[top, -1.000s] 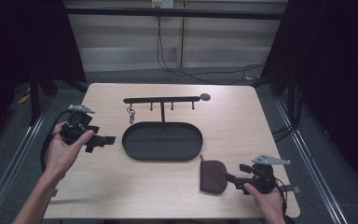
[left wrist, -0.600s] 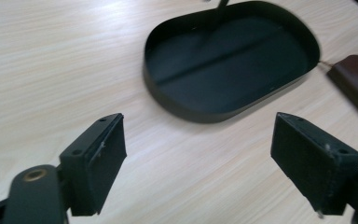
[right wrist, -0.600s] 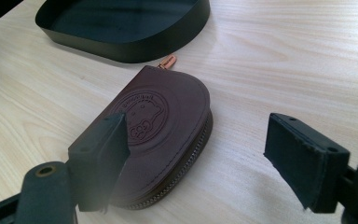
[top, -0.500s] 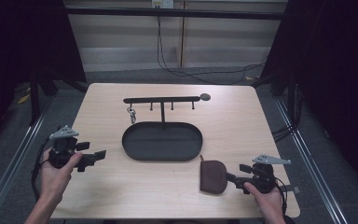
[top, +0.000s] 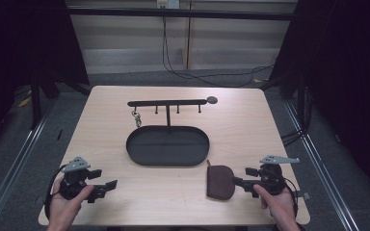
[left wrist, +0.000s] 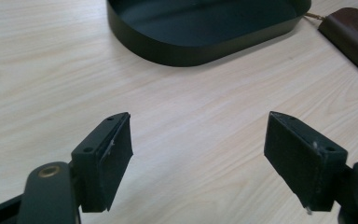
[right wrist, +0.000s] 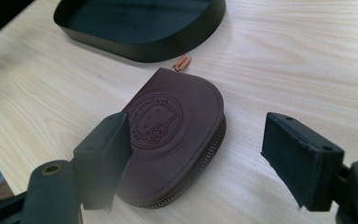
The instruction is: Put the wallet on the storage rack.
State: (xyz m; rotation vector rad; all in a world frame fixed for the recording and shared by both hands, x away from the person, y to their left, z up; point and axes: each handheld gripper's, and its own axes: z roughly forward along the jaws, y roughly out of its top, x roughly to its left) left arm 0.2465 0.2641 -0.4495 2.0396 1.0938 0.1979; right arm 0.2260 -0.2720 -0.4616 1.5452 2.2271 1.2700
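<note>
Two tools are in play. Right tool (top: 244,182): jaws spread wide, clamped on nothing, set low at the near right of the desk (top: 250,125). In the right gripper view its left jaw overlaps the near edge of the brown pouch (right wrist: 175,135); contact cannot be confirmed. The pouch lies flat, zipper shut, its pull tab pointing at the black oval tray (top: 167,145) just beside it. Left tool (top: 103,187): jaws also apart and empty, held over bare desk at the near left corner, well apart from the tray. Behind the tray stands a hook rack (top: 167,103) with a key ring (top: 137,118) hanging from its left end.

Progress, as judged: the pouch is approached but not gripped or lifted; grasping and any placement remain.

Compared with half a second ago, the left tool has withdrawn further toward the near edge; the right tool and pouch are unchanged.
</note>
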